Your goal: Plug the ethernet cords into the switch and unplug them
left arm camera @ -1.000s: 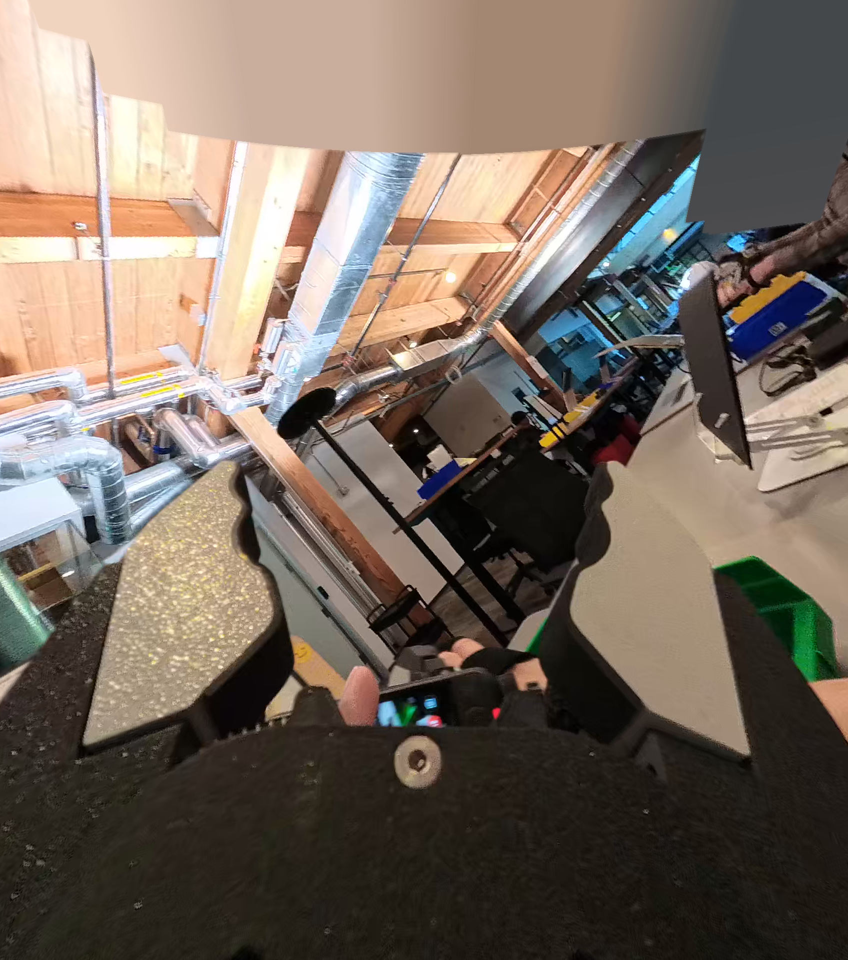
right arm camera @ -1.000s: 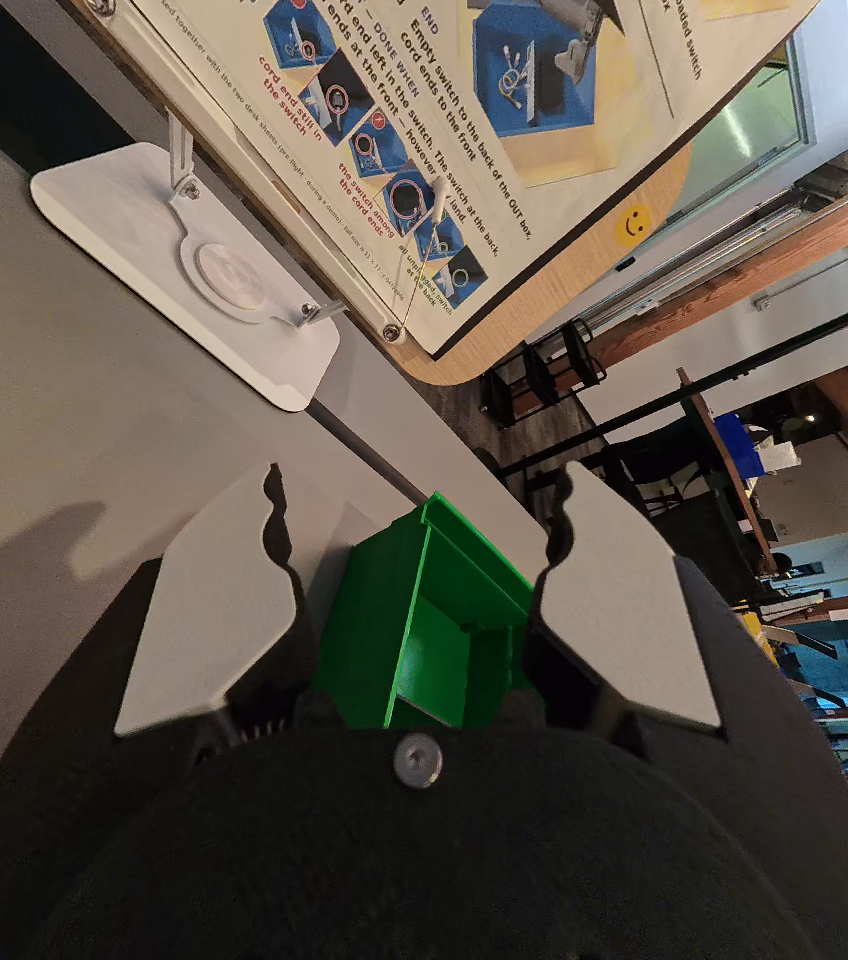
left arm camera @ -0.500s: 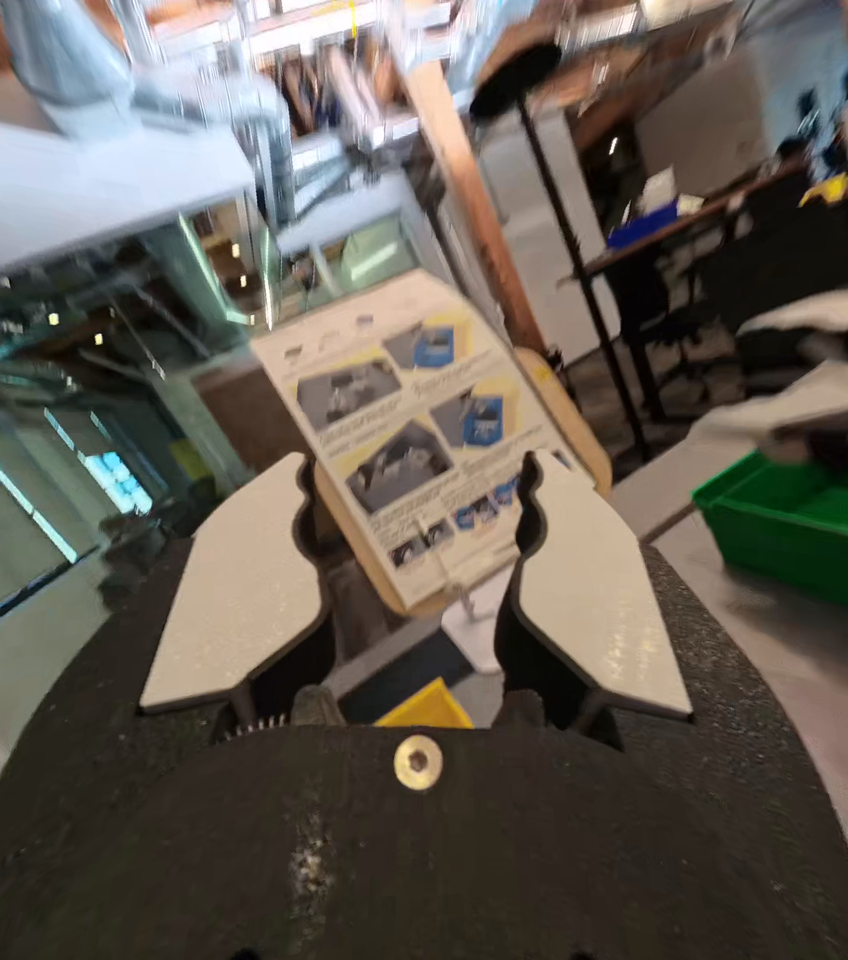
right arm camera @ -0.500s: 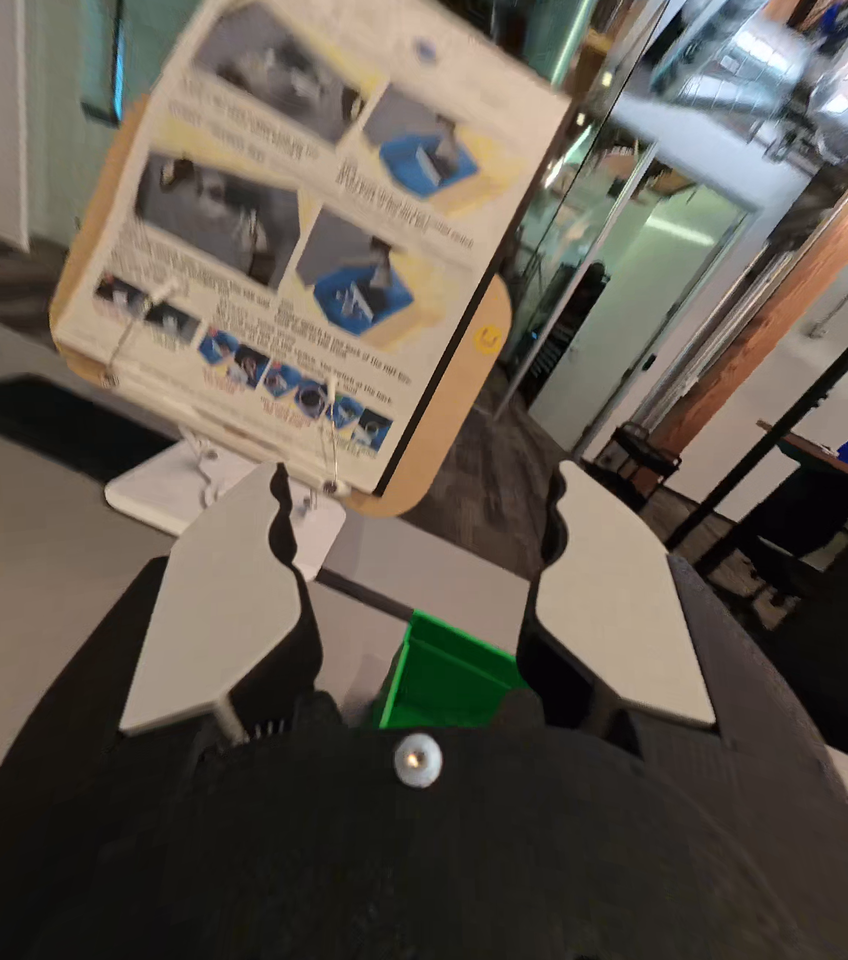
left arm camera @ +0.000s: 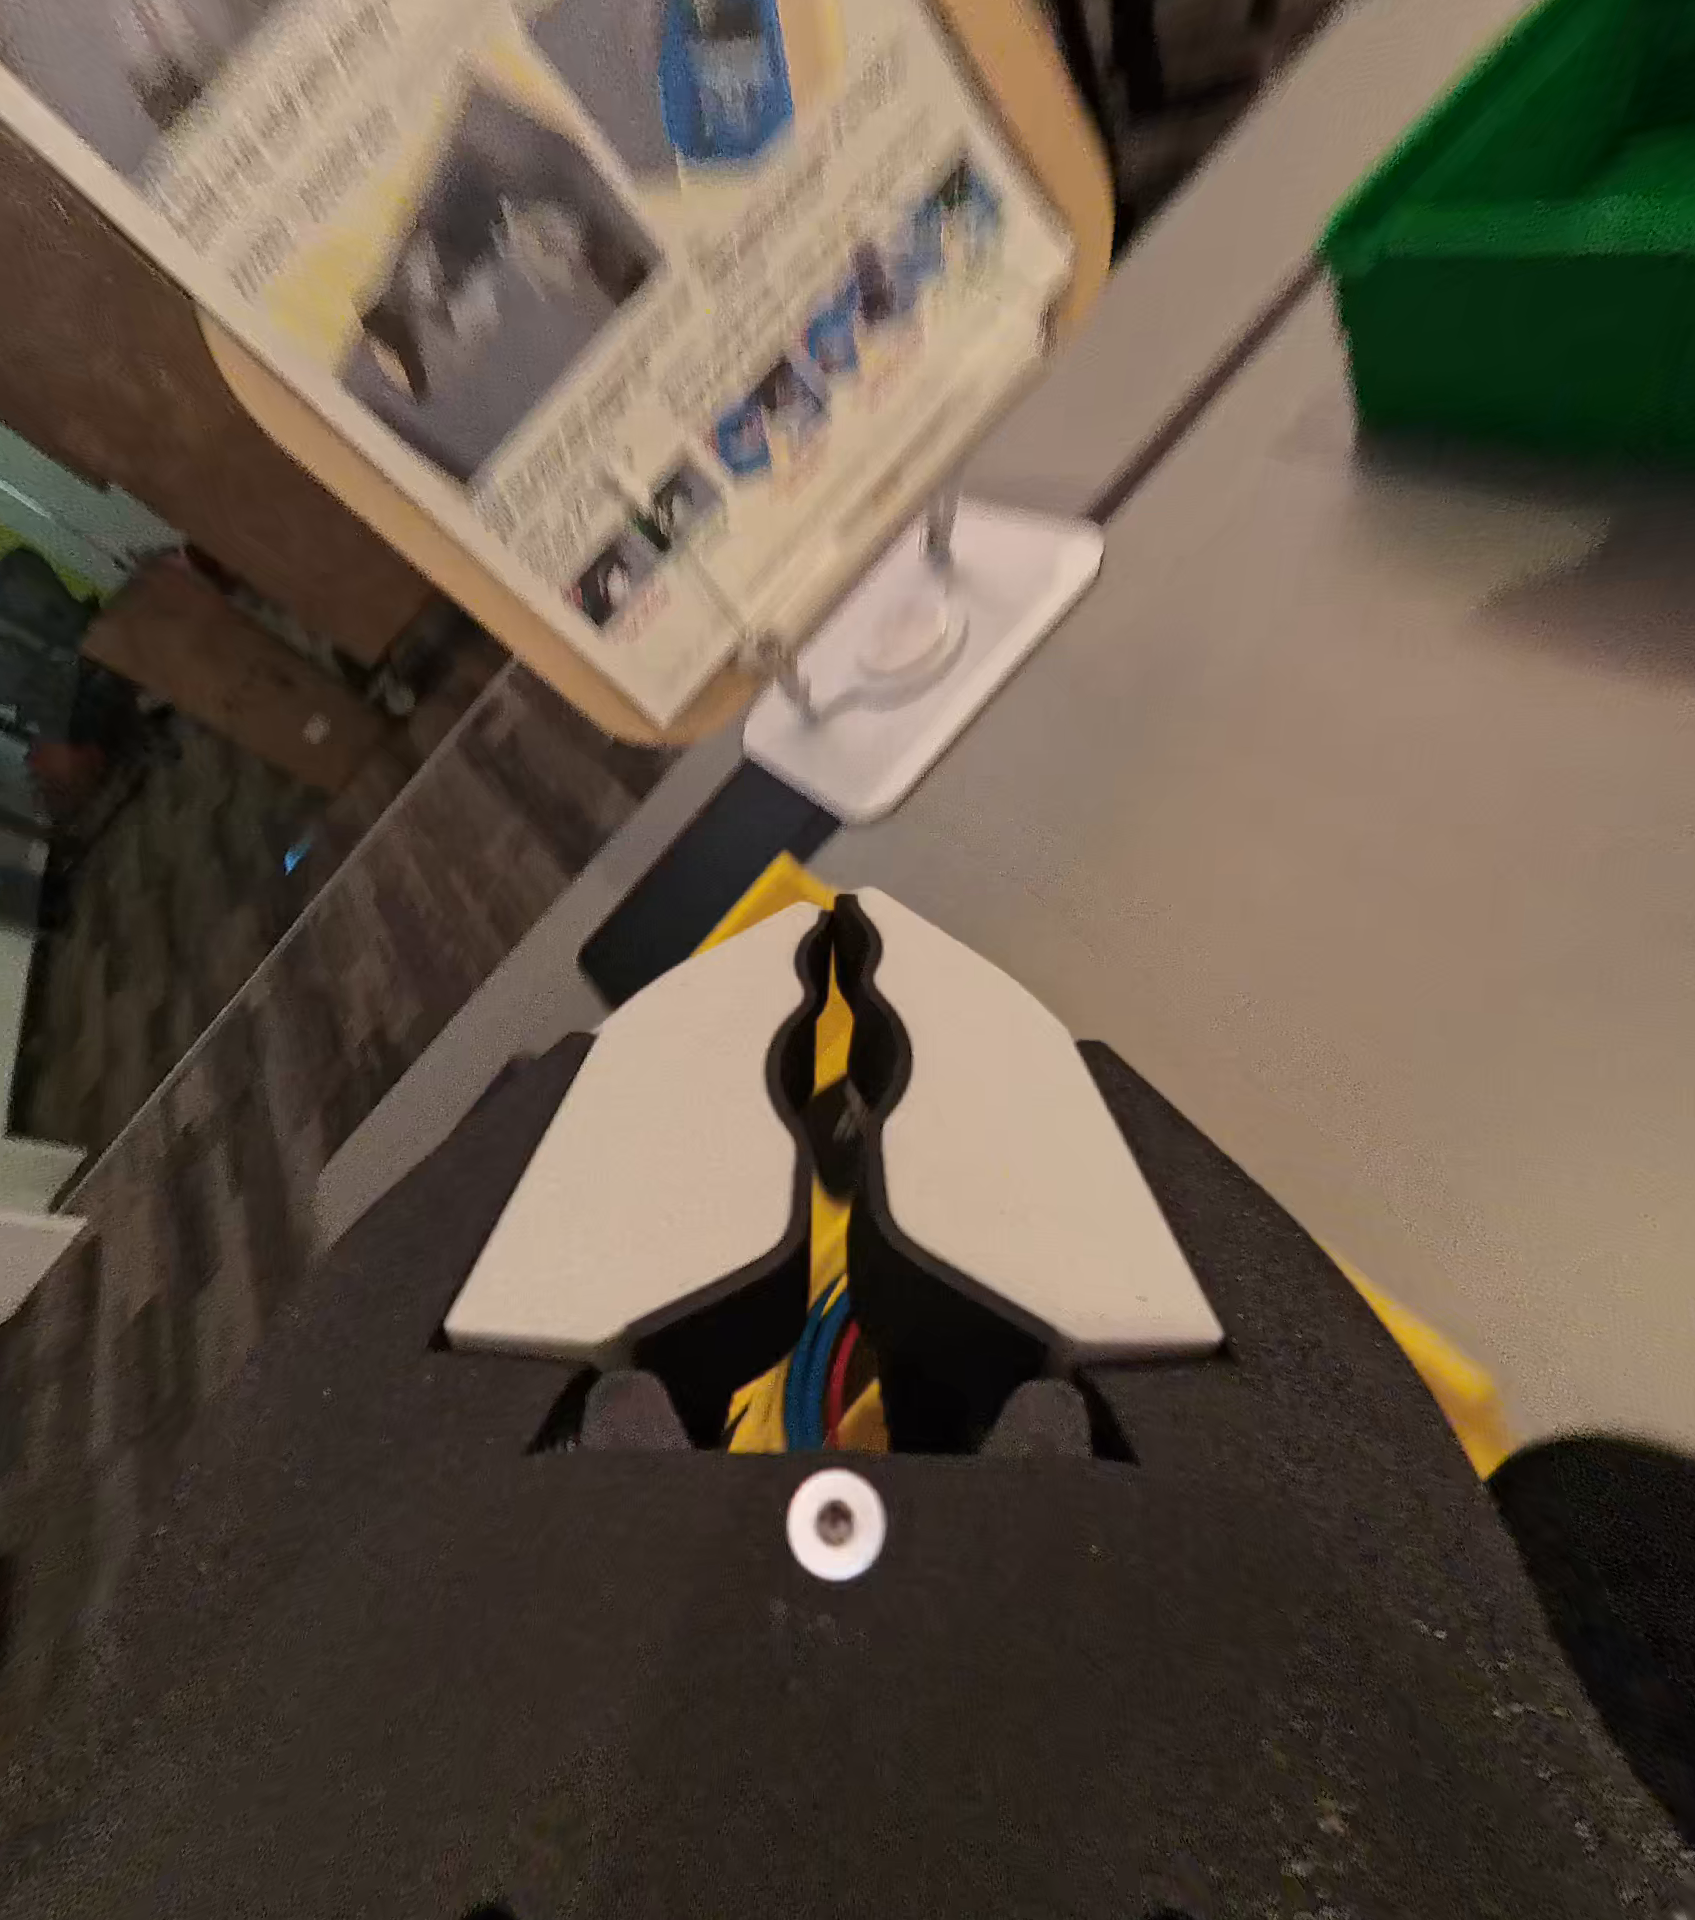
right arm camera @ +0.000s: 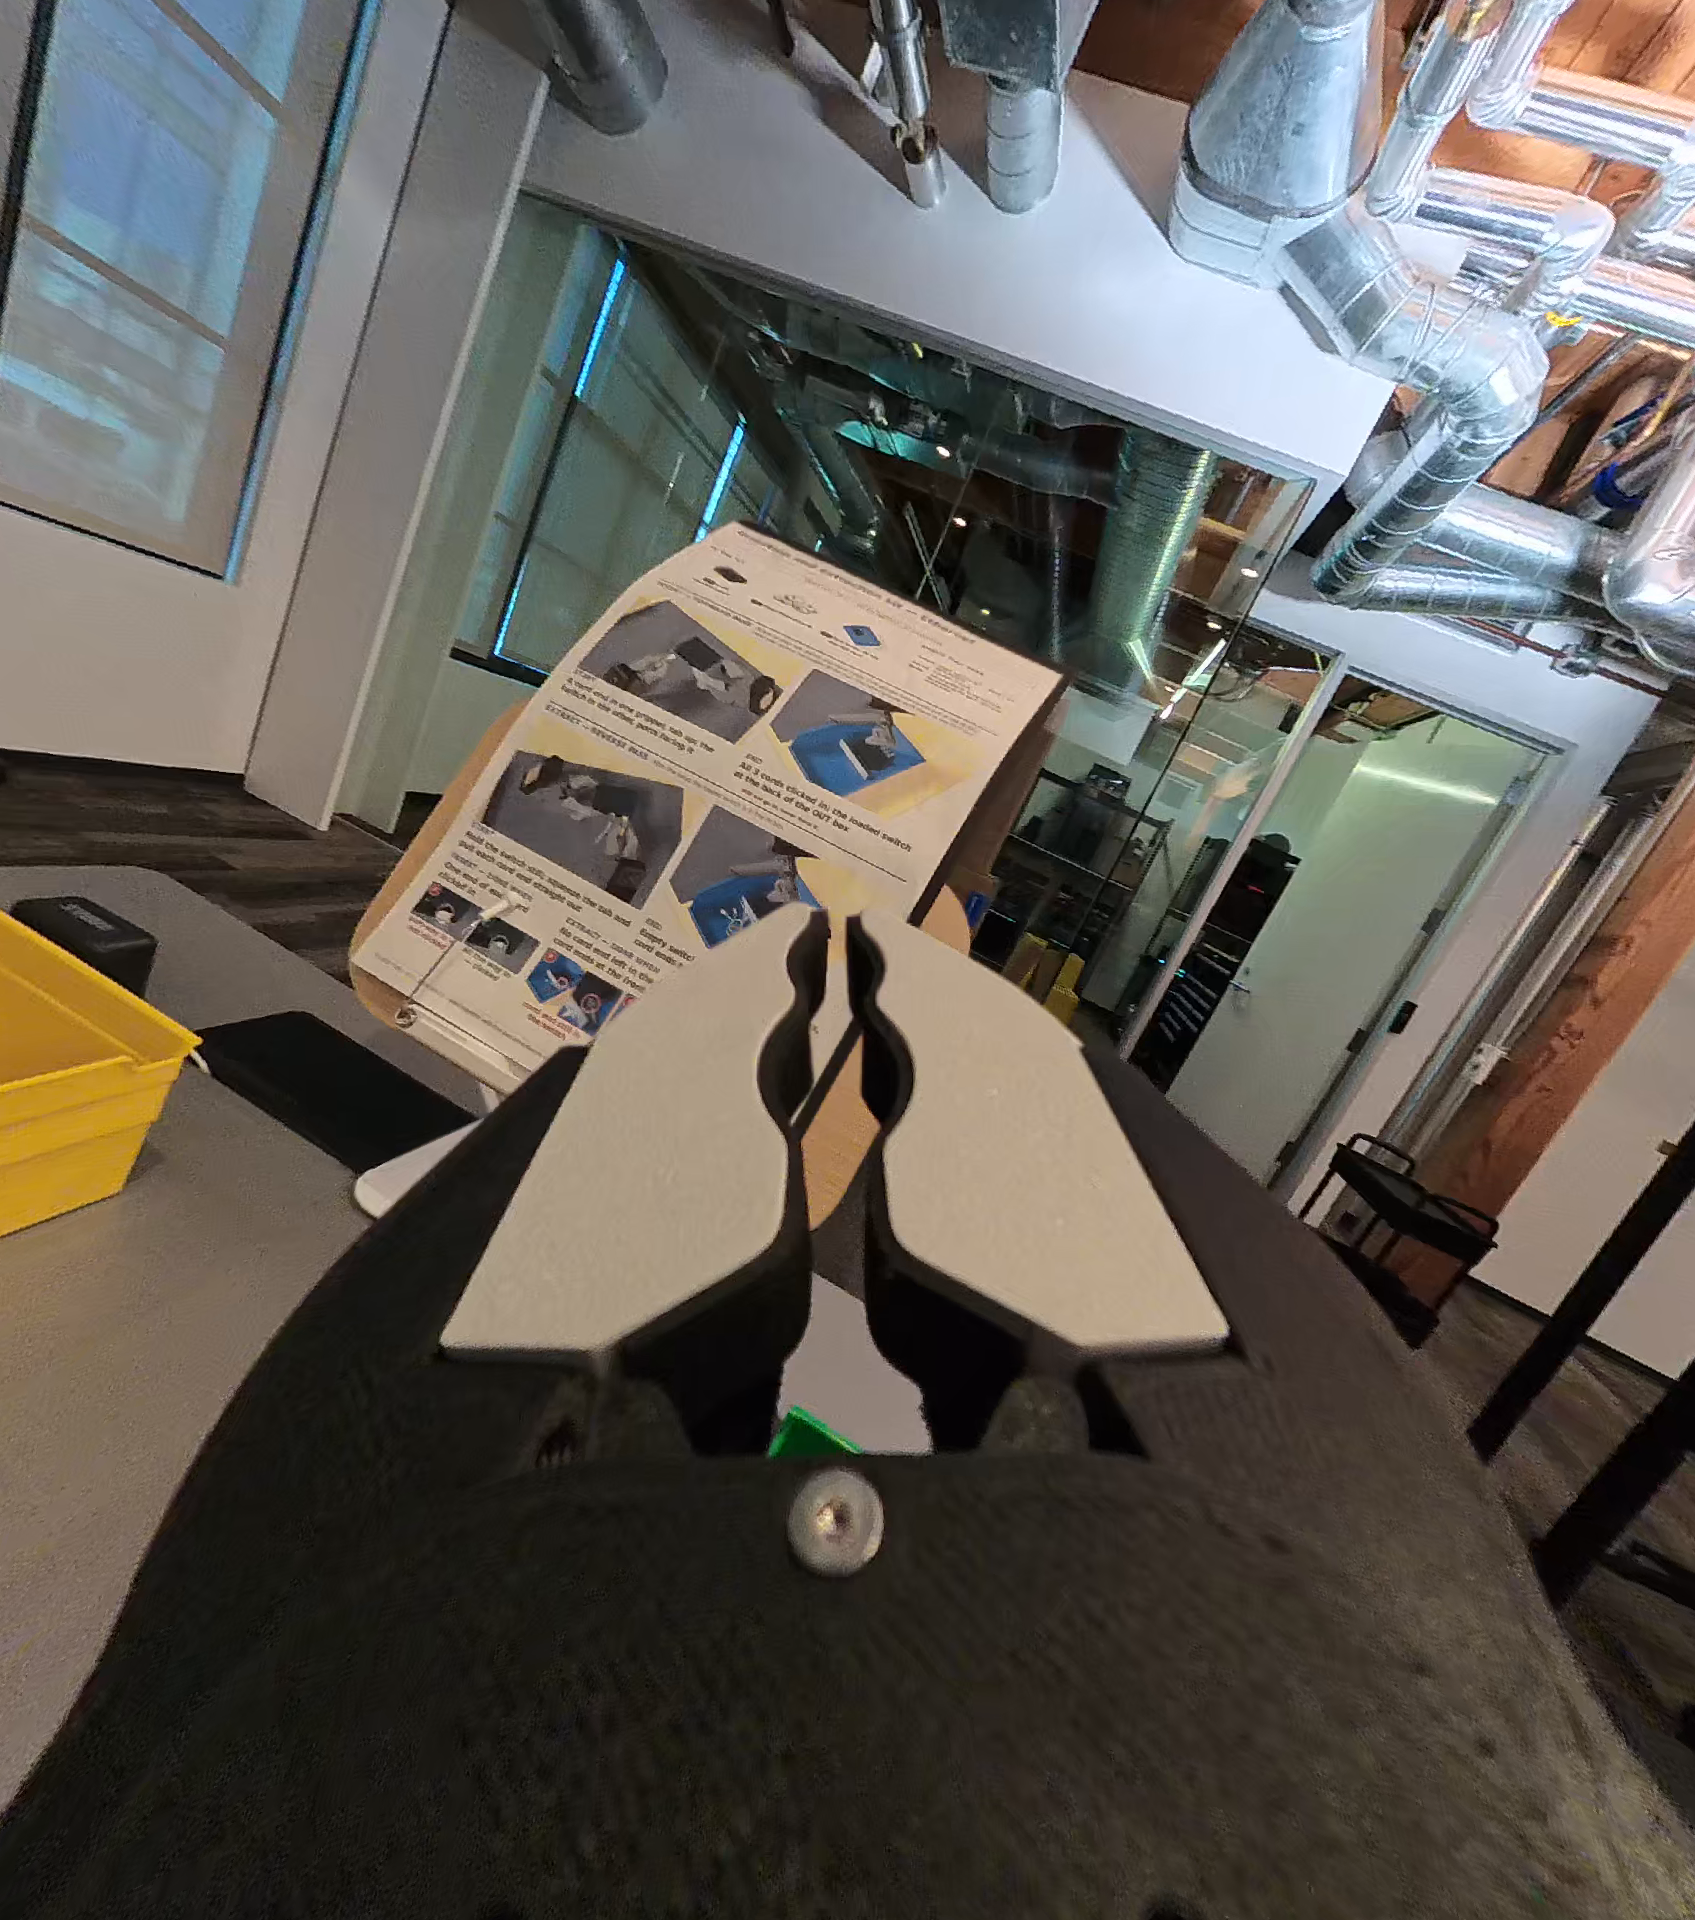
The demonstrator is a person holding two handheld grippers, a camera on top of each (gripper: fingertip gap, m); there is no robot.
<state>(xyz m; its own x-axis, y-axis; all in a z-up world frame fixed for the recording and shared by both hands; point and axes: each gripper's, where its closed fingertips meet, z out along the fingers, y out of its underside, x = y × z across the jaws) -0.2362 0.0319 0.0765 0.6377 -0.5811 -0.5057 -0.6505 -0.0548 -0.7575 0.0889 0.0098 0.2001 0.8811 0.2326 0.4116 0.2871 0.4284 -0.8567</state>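
The ethernet cords (left arm camera: 822,1351) show only as a sliver of blue and red strands, low in the middle of the left wrist view, seen through the gap behind the left gripper's fingers. They lie inside the yellow bin (left arm camera: 1425,1361), straight below and ahead of the left gripper (left arm camera: 838,925). Their long axis cannot be made out, and the switch is not visible in either view. The left gripper is clenched, its tips meeting on nothing, and would need to spread before it reaches in.

The right gripper (right arm camera: 838,935) is nearly clenched too, a thin gap between its tips, empty, and aimed level at the instruction board (right arm camera: 718,810) at the centre of its frame. From there the yellow bin (right arm camera: 1,1081) sits at the left edge on the grey bench (right arm camera: 95,1455), so the left gripper is likely the nearer one. A green bin (left arm camera: 1591,229) stands at the upper right of the left view.
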